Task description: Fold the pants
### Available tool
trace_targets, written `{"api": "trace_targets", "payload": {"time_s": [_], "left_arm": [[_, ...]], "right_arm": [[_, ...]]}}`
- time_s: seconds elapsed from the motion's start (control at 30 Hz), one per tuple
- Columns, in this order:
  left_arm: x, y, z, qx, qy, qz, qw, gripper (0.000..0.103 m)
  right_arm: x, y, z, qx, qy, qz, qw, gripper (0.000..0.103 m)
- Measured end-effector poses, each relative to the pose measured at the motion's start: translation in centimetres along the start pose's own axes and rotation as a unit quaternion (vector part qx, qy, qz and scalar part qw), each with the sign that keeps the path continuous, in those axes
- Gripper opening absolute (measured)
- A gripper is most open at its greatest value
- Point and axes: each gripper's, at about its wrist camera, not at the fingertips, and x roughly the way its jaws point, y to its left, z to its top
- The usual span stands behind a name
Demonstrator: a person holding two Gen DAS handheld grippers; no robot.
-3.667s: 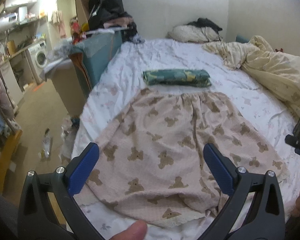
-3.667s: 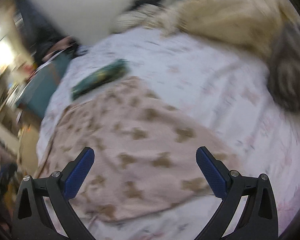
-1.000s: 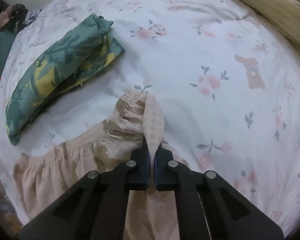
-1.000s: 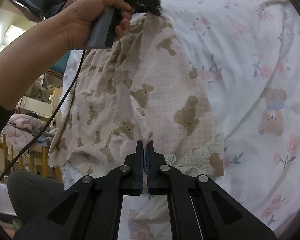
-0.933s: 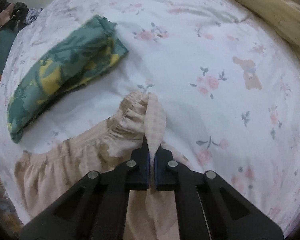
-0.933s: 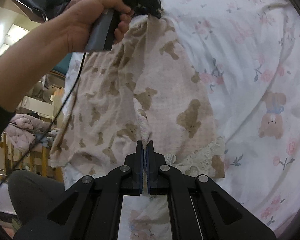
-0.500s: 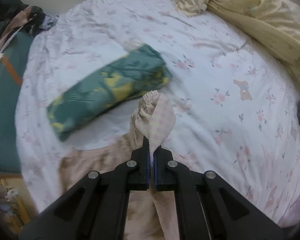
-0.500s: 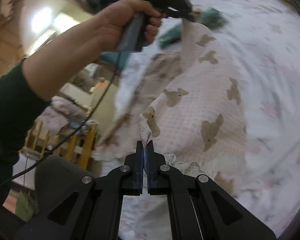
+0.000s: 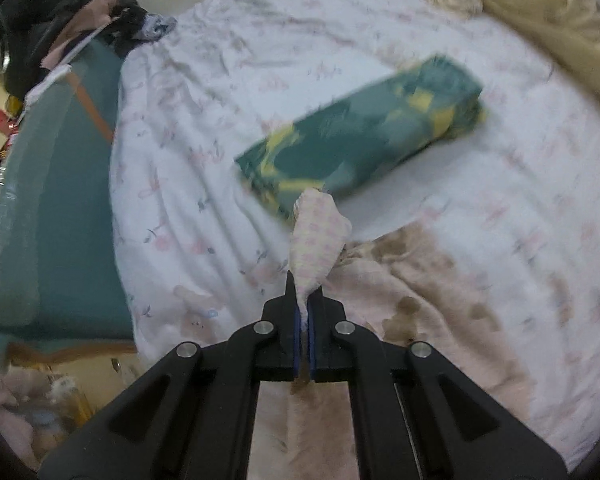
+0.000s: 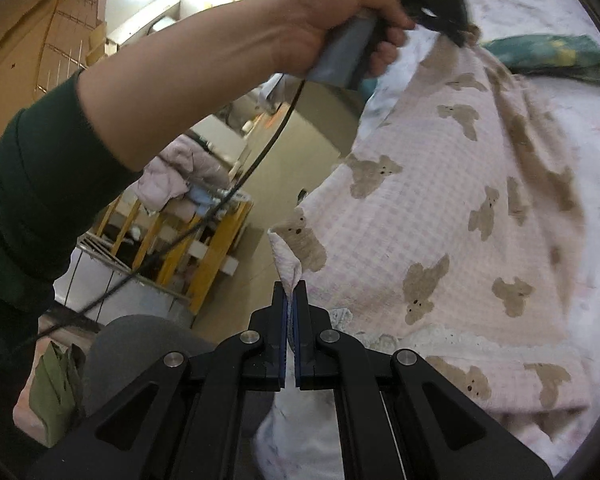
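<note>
Left gripper (image 9: 303, 312) jaws pinching waistband corner of bear-print pants (image 10: 440, 216); right gripper (image 10: 290, 300) jaws pinching hem corner. Pants hang between both, rest draped on bed (image 9: 204, 184). Risks — thin pinch slips, fabric drags crooked, lands on folded green garment (image 9: 360, 136) just beyond left jaws.

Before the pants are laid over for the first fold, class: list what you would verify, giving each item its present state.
1. Left gripper shut on pants at the waistband corner: ok.
2. Right gripper shut on the hem corner: ok.
3. Fabric lifted between both grippers: ok.
4. Far edge flat on the bed: cannot tell.
5. Green bundle apart from the landing area: cannot tell.
6. Cable free of the pants: ok.
</note>
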Motion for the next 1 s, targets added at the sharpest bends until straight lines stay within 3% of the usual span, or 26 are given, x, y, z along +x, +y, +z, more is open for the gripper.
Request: {"api": "trace_targets", "payload": {"time_s": [0.17,0.23,0.27,0.33,0.37,0.4,0.43,0.57,0.77,0.8,0.83,0.9,1.0], "left_arm": [[6.5,0.8,-1.8,-0.003,0.041,0.005,0.9991,0.005],[7.9,0.8,-2.6,-0.004,0.060,-0.017,0.9980,0.007],[8.1,1.0,-2.9,-0.002,0.062,-0.026,0.9978,0.012],[7.2,2.0,-3.5,-0.022,0.044,-0.042,0.9979,0.041],[6.3,3.0,-3.8,-0.041,0.030,-0.059,0.9970,0.064],[5.5,3.7,-4.1,-0.054,0.019,-0.070,0.9959,0.078],[4.3,4.7,-4.6,-0.070,0.002,-0.087,0.9937,0.082],[-0.9,8.0,-8.5,-0.122,-0.036,-0.131,0.9832,0.084],[-3.1,8.4,-18.5,-0.150,0.012,-0.202,0.9678,0.085],[-3.1,8.3,-19.9,-0.155,0.021,-0.214,0.9642,0.085],[-3.1,8.0,-21.8,-0.162,0.036,-0.223,0.9606,0.085],[-2.7,7.0,-24.1,-0.167,0.063,-0.234,0.9557,0.085],[-2.6,5.0,-27.2,-0.150,0.090,-0.240,0.9548,0.085]], "right_arm": [[4.5,-1.4,0.1,0.023,0.036,-0.004,0.999,0.001],[5.4,-1.8,0.1,0.031,0.046,-0.007,0.998,0.001],[5.9,-2.0,0.1,0.032,0.052,-0.011,0.998,0.001],[6.4,-2.2,0.2,0.035,0.058,-0.015,0.998,0.001],[6.6,-2.3,0.2,0.039,0.061,-0.012,0.997,0.001],[6.7,-2.4,0.3,0.043,0.063,-0.012,0.997,0.001],[6.5,-2.4,0.1,0.043,0.062,-0.011,0.997,0.001],[7.3,-2.1,-0.6,0.051,0.063,-0.013,0.997,0.001],[11.4,-1.2,-1.5,0.080,0.070,0.018,0.994,0.013],[11.9,-0.6,-1.6,0.076,0.073,0.026,0.994,0.027],[12.2,-0.3,-1.7,0.074,0.077,0.027,0.994,0.049],[12.2,0.6,-2.3,0.067,0.086,0.031,0.994,0.071],[9.7,1.2,-3.0,0.051,0.077,0.020,0.996,0.071]]}}
